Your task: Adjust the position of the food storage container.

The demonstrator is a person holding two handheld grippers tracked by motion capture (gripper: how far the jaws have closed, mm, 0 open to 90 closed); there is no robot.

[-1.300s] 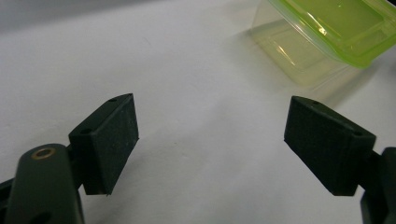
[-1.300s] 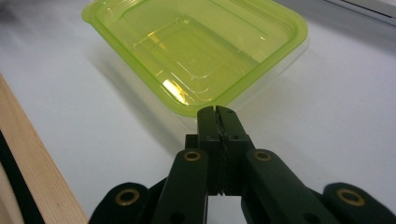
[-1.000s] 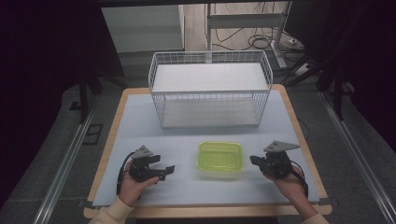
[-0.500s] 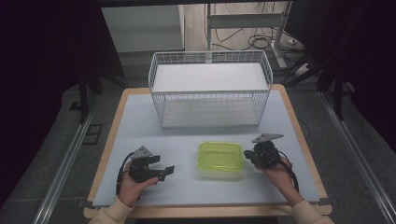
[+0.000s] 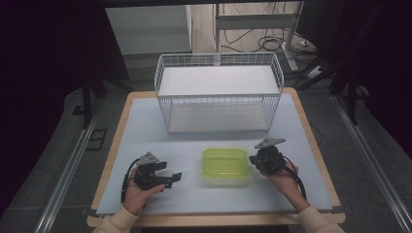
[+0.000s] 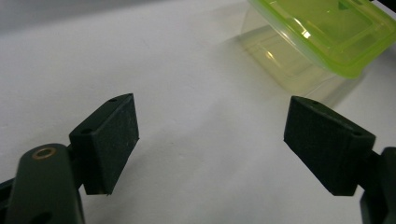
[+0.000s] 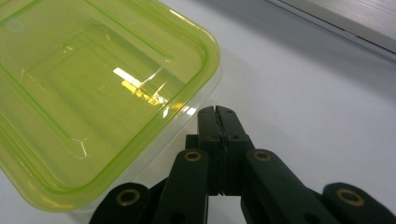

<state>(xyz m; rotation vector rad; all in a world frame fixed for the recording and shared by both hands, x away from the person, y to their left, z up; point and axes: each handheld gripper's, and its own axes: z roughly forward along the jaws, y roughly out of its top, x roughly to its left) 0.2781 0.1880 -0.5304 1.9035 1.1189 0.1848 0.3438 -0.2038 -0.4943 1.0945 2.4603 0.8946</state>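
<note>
A clear food container with a lime-green lid (image 5: 224,166) sits on the white table mat near the front middle. My left gripper (image 5: 174,178) rests low at the front left, open, its jaws wide apart with only bare mat between them; the container (image 6: 327,37) lies ahead and to the right of it. My right gripper (image 5: 253,161) is at the container's right side, shut with nothing held. In the right gripper view its closed tips (image 7: 218,117) sit just beside the lid's corner (image 7: 187,56); I cannot tell whether they touch it.
A white wire basket (image 5: 218,92) stands at the back middle of the table, its open top up. The wooden table edge (image 5: 116,126) frames the mat. Cables (image 5: 127,177) trail from both grippers toward the person's hands.
My right gripper has moved left and slightly forward until it sits against the container's right side. The left gripper has stayed put and open.
</note>
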